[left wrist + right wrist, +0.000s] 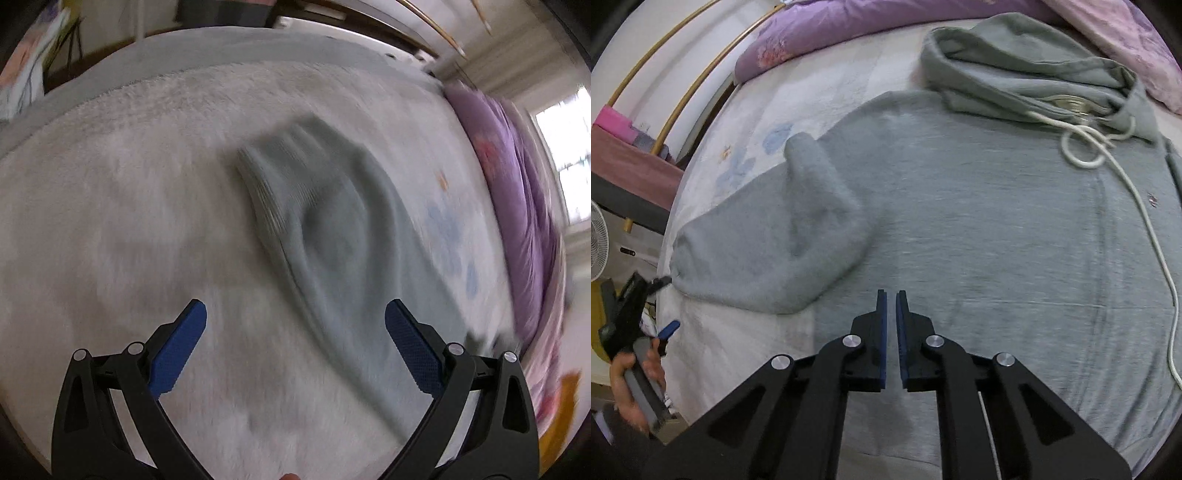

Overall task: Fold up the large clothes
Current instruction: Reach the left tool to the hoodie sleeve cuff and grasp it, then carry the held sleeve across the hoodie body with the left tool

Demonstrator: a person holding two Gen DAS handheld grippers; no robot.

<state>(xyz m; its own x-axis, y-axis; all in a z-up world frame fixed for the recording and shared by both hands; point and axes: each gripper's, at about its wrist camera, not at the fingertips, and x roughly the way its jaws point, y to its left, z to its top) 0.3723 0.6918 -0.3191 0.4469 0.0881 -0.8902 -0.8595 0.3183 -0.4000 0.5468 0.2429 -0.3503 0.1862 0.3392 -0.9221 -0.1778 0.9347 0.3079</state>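
Grey fleece, one hoodie (pixel 979 229), lies spread flat on the bed (pixel 713 343); its hood (pixel 1027 74) sits crumpled at the far end and one white drawstring (pixel 1145 221) trails across the chest. One sleeve (pixel 332 229) is folded back on itself, ribbed cuff uppermost. Two grippers show: the left gripper (pixel 295 332) hangs above the sleeve with its blue pads spread wide and nothing between them, gripped by a hand (pixel 631 384); the right gripper (pixel 891 314) is nearly clenched over the hoodie's body, pinching nothing. A white fluffy blanket (pixel 110 221) covers the bed, one purple quilt (pixel 831 26) bunched along its edge. One fan (pixel 598 247) stands beside it, a bright window (pixel 565 155) beyond.
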